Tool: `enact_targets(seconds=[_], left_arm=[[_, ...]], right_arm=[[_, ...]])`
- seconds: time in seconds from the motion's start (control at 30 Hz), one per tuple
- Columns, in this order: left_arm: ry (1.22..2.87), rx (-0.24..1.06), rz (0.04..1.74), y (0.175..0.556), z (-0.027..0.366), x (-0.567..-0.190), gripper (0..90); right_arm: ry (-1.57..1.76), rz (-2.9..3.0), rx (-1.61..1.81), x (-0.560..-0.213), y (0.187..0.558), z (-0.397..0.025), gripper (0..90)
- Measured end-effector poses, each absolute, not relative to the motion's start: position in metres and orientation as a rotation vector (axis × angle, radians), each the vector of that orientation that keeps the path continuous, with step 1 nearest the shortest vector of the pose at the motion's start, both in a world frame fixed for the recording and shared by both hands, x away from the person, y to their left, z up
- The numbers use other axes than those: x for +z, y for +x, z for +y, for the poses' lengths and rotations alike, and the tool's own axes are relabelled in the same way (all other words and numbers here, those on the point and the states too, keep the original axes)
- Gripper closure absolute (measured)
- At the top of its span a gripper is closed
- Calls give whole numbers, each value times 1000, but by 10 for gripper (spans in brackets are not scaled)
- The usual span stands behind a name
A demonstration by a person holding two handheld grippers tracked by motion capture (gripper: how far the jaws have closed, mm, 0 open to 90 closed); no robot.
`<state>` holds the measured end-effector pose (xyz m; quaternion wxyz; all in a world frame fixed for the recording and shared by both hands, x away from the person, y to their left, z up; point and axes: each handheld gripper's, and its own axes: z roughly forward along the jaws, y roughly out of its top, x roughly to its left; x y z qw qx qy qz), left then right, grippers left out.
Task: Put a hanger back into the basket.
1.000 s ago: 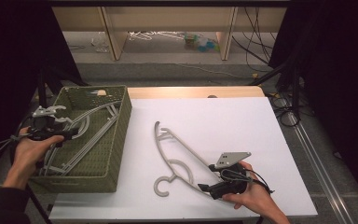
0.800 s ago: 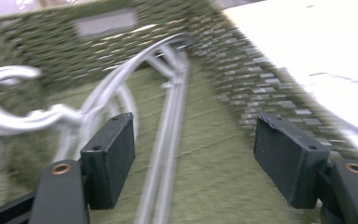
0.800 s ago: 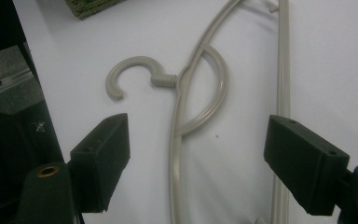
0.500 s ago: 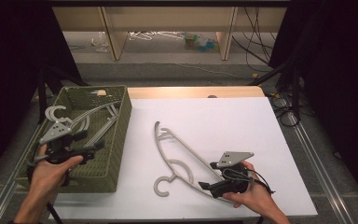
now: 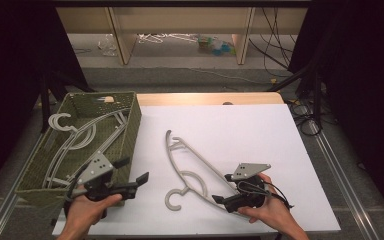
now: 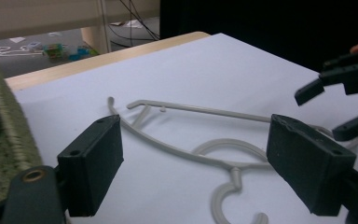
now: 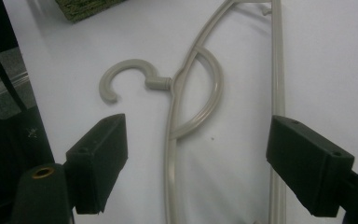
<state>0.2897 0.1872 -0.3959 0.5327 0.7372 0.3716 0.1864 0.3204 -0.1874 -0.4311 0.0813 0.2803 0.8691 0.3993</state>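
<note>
High view: white table [image 5: 240,130] w/ grey hanger [image 5: 190,167], green basket [image 5: 130,125] left.

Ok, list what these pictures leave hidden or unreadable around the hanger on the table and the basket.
- Hanger, high view: its near end is covered by the right claw and hand.
- Same hanger, right gripper view: both arms run off the bottom edge.
- Basket, high view: the left claw and hand cover its near corner, so the count of hangers inside is unclear.
- Clutter on the floor beyond the table: too small to identify.
</note>
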Motion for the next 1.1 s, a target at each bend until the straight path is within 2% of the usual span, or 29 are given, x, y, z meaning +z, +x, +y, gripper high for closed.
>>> enact_targets(seconds=[0.27, 0.67, 1.1], left_arm=[[1773, 387, 877, 282, 177, -429, 178], [1806, 402, 838, 283, 176, -432, 172], [1796, 369, 837, 282, 172, -435, 172]], right_arm=[[811, 2621, 1156, -440, 320, -180, 218], [779, 2722, 1028, -461, 324, -160, 265], [752, 2848, 794, -471, 332, -143, 566]])
